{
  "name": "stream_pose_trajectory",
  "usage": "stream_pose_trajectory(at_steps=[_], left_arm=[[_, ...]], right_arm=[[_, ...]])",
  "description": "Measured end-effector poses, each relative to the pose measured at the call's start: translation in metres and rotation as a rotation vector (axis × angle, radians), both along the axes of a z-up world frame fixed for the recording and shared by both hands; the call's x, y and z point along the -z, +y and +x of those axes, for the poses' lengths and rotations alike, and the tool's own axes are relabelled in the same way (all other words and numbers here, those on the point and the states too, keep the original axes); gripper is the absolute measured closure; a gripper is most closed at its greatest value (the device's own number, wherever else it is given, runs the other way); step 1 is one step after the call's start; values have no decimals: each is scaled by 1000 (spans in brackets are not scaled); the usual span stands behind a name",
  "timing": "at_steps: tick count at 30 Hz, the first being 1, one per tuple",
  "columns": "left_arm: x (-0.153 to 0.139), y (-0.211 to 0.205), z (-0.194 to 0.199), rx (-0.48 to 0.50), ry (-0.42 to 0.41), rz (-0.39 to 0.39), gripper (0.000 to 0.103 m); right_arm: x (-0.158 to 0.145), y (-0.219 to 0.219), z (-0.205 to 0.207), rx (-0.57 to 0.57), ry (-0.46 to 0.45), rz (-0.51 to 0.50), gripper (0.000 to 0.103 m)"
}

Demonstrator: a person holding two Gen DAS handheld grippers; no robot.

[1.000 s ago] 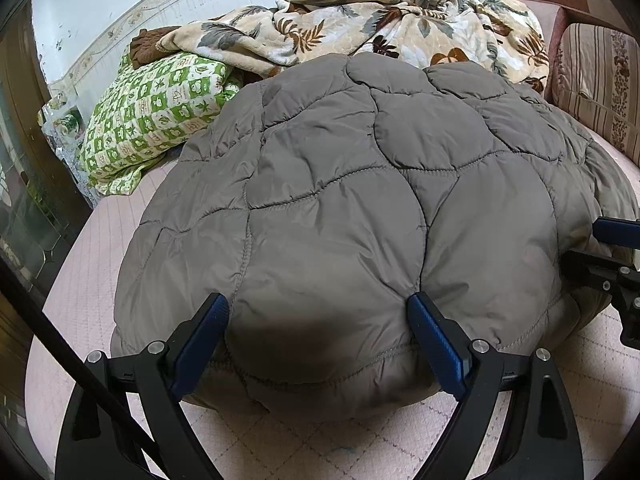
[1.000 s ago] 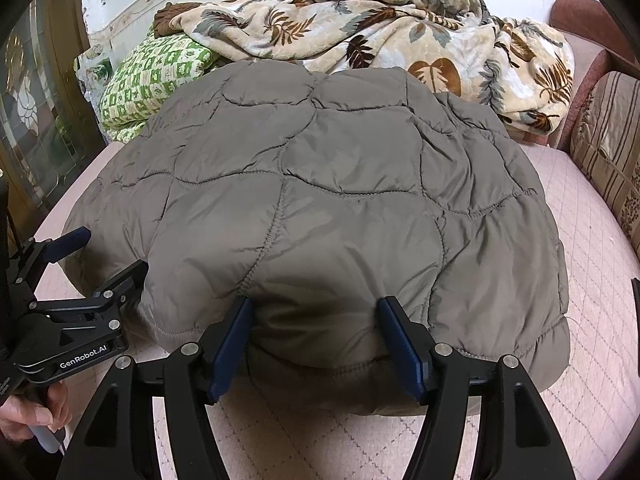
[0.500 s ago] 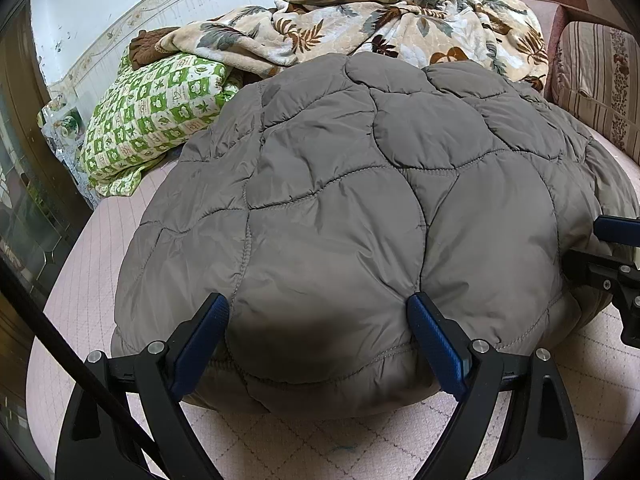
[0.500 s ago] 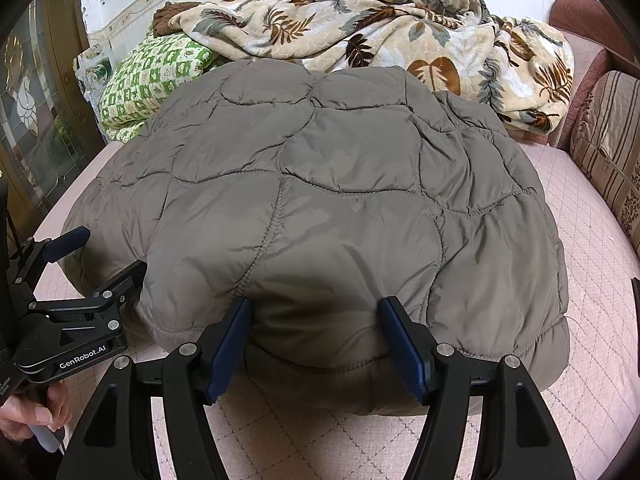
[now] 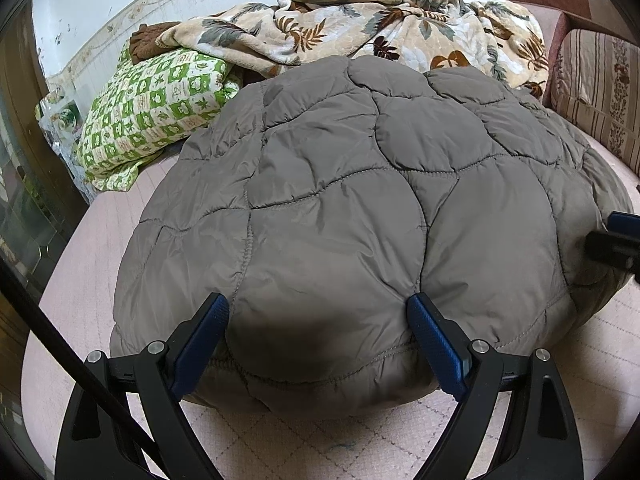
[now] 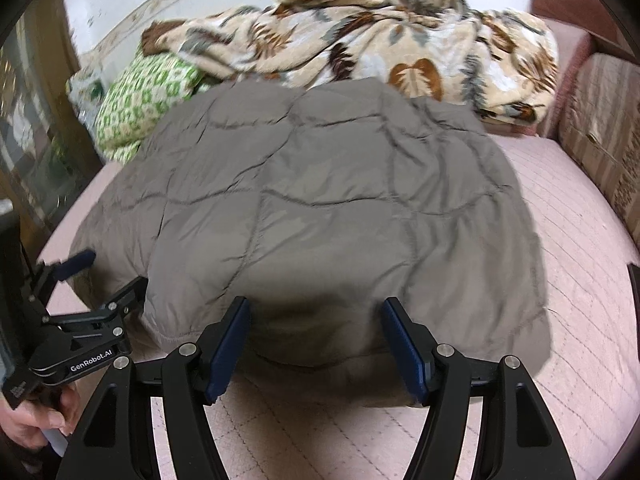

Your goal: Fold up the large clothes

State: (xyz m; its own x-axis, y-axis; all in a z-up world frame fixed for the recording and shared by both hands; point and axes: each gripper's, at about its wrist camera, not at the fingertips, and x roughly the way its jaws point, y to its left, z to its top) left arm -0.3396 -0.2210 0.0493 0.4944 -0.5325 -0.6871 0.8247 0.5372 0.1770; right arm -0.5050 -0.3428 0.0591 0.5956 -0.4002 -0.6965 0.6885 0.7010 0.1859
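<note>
Left wrist view: both tools, left tool (image 5: 318,332) and right tool (image 6: 314,334), gape wide around the quilted jacket's (image 5: 352,208) lower-frame hem; best pinch deep and evenly before folding.

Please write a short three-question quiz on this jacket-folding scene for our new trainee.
1. True or false: the left tongs are shut flat on the grey quilted jacket.
2. Which lies directly behind the jacket? A) leaf-print blanket B) a laundry basket C) a wooden chair
3. Fill in: the green-and-white checked pillow lies at the jacket's far ____ corner in both views.

Key
1. False: both the left and right tongs are spread open, the near hem bulging between their fingers.
2. A
3. left
</note>
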Motion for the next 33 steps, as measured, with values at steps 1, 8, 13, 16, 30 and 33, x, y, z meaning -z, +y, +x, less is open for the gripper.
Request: stream_pose_trajectory(at_steps=[1, 8, 13, 16, 30, 33], left_arm=[[-1, 0, 0, -1, 3, -3, 12], [-15, 7, 7, -22, 16, -44, 12], [-18, 8, 15, -61, 42, -56, 12], [-19, 7, 17, -72, 44, -56, 12], [-31, 45, 40, -165, 9, -56, 12], [-33, 63, 60, -216, 39, -68, 12]], right_arm=[[-2, -3, -5, 13, -8, 5, 32], [-15, -23, -59, 136, -65, 43, 32], [-14, -43, -95, 220, -115, 111, 32], [-12, -51, -114, 260, -151, 160, 32], [-1, -73, -150, 373, -256, 302, 29], [0, -77, -160, 411, -281, 326, 28]])
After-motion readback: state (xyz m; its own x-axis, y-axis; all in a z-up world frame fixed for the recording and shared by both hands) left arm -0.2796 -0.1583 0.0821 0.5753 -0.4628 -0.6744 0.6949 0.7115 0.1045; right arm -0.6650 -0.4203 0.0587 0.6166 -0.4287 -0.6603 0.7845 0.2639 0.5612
